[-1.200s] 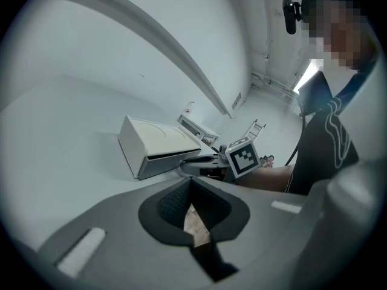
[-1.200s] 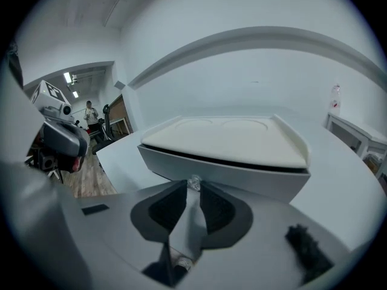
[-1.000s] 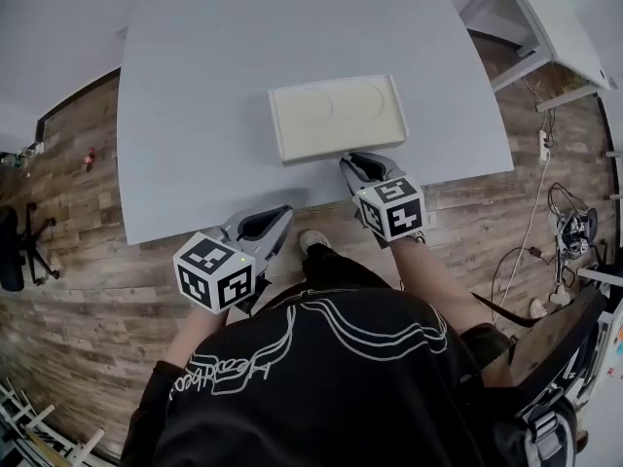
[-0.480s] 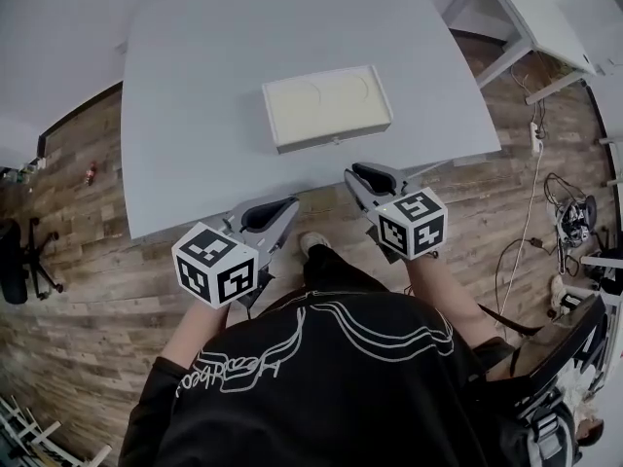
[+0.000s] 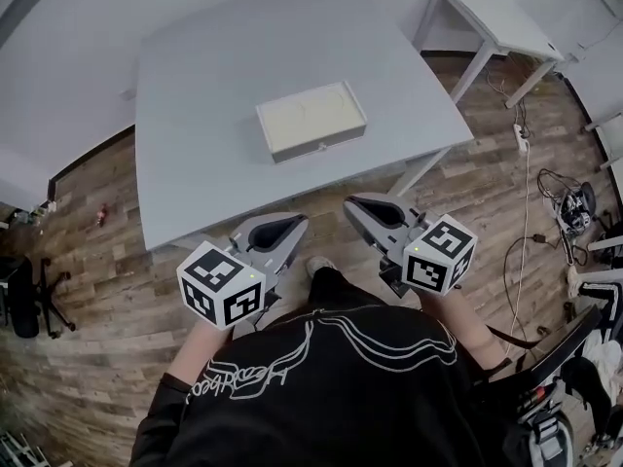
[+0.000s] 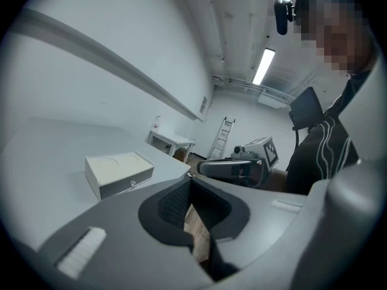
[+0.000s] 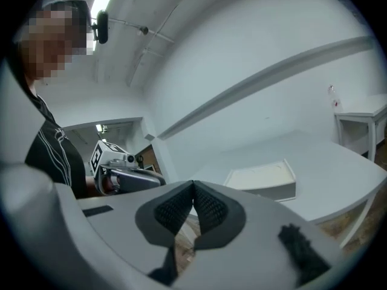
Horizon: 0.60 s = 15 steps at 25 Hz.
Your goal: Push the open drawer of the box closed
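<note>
Two grippers, left [image 5: 282,233] and right [image 5: 368,212], each with jaws pressed together on nothing, hang over the wood-plank floor [image 5: 97,261], short of one grey table [image 5: 214,86]. One white box [image 5: 311,120] lies mid-table, its drawer front flush. One white side table [image 5: 496,17] stands beyond

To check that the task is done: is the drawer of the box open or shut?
Shut: the drawer front sits flush with the box on the table; nothing sticks out.

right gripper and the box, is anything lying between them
Nothing lies there. In the head view, only bare table and a strip of wood floor separate the right gripper from the box.
</note>
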Each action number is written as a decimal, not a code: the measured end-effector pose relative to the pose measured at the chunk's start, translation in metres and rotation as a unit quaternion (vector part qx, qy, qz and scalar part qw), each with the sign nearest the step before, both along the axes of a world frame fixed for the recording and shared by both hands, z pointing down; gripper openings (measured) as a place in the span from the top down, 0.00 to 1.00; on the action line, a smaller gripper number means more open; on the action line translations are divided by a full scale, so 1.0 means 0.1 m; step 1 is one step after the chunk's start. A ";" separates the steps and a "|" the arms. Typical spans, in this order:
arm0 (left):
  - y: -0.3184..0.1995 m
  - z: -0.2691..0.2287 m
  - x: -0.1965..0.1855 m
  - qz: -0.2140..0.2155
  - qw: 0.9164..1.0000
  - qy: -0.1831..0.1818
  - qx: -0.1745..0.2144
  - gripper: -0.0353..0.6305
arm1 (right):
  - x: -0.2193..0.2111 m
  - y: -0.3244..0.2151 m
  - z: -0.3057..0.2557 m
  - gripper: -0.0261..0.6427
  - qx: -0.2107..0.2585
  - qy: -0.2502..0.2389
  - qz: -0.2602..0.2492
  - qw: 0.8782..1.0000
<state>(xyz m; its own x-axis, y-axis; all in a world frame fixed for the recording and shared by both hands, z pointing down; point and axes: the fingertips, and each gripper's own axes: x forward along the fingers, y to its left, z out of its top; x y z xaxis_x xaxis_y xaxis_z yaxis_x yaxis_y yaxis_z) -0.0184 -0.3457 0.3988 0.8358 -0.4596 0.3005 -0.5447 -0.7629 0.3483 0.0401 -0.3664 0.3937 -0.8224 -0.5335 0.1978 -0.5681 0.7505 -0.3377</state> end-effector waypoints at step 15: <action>0.21 -0.44 0.13 0.034 0.998 0.017 0.045 0.94 | -0.05 0.39 -0.32 0.95 0.022 0.010 -0.015 1.000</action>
<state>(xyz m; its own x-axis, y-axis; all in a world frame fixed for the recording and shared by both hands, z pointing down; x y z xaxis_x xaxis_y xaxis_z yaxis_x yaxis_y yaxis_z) -0.0055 -0.3249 0.3543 0.8747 -0.4257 0.2316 -0.4800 -0.8268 0.2932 0.0353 -0.3275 0.3616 -0.8343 -0.5174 0.1904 -0.5514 0.7811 -0.2931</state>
